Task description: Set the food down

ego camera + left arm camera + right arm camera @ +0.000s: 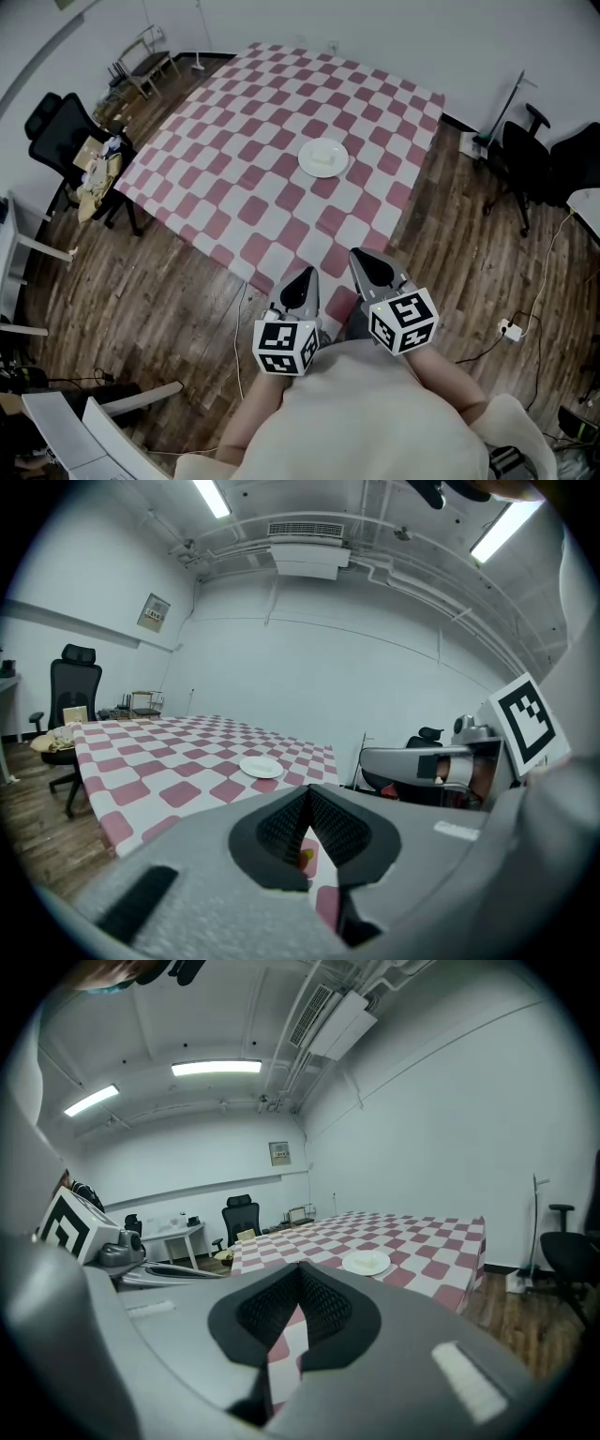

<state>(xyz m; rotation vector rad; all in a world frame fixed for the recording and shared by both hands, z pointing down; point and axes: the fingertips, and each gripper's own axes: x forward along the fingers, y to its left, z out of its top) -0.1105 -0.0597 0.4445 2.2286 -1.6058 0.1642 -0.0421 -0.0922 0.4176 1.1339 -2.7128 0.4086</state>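
Note:
A white plate point(323, 157) with a pale piece of food on it sits near the middle of the red-and-white checked table point(253, 122). It also shows as the plate point(261, 767) in the left gripper view and the plate point(367, 1262) in the right gripper view. My left gripper point(305, 274) and right gripper point(356, 253) hover side by side over the table's near edge, well short of the plate. The tips of the left gripper point(306, 791) meet, and so do those of the right gripper point(301, 1267). I see nothing held between either pair.
A black office chair point(89, 169) piled with things stands at the table's left. More black chairs point(530, 155) stand at the right. A power strip point(511, 328) and cables lie on the wooden floor. A metal rack point(145, 56) stands far left, and white desks point(66, 431) sit near left.

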